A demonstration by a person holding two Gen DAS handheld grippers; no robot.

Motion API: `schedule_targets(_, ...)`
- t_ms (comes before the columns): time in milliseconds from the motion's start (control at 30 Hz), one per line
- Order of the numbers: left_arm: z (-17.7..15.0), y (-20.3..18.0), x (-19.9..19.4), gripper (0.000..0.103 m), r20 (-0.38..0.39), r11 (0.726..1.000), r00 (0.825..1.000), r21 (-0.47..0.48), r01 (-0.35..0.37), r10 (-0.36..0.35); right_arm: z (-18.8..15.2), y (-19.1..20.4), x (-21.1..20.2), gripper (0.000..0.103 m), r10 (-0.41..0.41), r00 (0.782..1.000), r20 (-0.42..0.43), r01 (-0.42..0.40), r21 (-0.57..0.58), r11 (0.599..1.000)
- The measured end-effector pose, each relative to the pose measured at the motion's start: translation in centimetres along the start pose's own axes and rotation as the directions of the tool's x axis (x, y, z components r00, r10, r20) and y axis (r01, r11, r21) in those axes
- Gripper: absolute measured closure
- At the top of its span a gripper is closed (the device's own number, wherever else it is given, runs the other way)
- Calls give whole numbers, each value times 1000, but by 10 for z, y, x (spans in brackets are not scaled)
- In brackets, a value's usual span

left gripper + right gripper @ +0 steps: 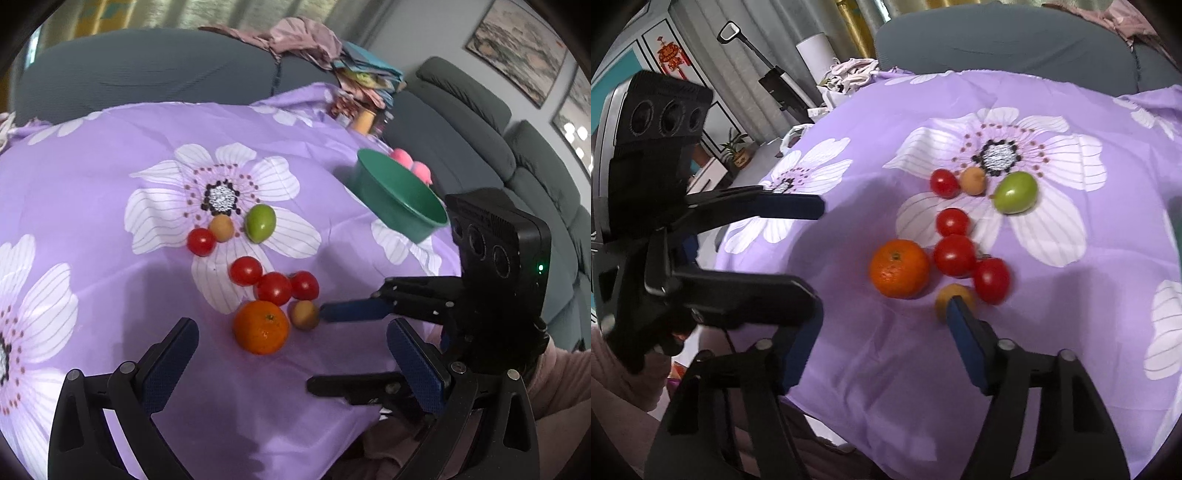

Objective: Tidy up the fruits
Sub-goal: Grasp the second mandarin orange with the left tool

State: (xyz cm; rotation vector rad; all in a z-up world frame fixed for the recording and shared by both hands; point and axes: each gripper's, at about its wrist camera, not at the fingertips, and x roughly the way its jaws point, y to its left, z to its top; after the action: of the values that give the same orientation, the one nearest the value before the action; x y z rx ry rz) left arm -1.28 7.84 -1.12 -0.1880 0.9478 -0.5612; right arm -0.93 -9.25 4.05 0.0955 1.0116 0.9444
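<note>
Purple floral cloth [110, 177]: glossy orange [260, 327]

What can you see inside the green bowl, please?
The green bowl is tilted, showing only bare green inner wall, no fruit. Its near rim hides part of the bottom. Two pink balls sit behind it.

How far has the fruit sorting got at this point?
Nothing looks sorted: the green bowl shows no fruit inside. In hand: the right tongs are open, one fingertip at the small tan fruit, not gripped. Left: the orange, tomatoes and green fruit, all on the cloth.
</note>
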Motion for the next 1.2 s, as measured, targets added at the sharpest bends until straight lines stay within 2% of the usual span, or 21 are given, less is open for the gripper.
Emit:
schedule_targets(167, 9, 0, 10, 5, -54, 999, 999, 50, 5, -2, 2, 4, 13, 50, 9, 1000, -7, -9, 8, 1000)
schedule_targets(200, 9, -1, 12, 7, -65, 998, 998, 60, 7, -4, 2, 3, 16, 50, 4, 1000, -9, -4, 18, 1000)
schedule_targets(267, 11, -4, 18, 18, -98, 996, 995, 91, 19, -10, 2, 1, 19, 52, -15, 1000, -11, 16, 28, 999)
schedule_targets(433, 13, -4, 34, 21, -165, 993, 986, 122, -2, 22, 1, -1, 24, 54, -31, 999, -7, 32, 38, 999)
schedule_targets(767, 15, 10, 57, 48, -277, 996, 960, 90, -18, 42, 3, -4, 24, 56, -39, 999, 28, 38, 41, 998)
schedule_targets(967, 14, 12, 57, 51, -295, 996, 955, 94, -12, 40, 5, -3, 26, 58, -58, 998, 23, 58, 17, 998)
schedule_targets(1067, 15, 11, 59, 51, -305, 995, 951, 101, -19, 49, 5, 0, 27, 66, -92, 996, 18, 92, -16, 996)
schedule_targets(1200, 16, 10, 60, 51, -308, 996, 950, 91, -26, 52, 4, -4, 26, 66, -84, 996, 30, 84, -8, 996)
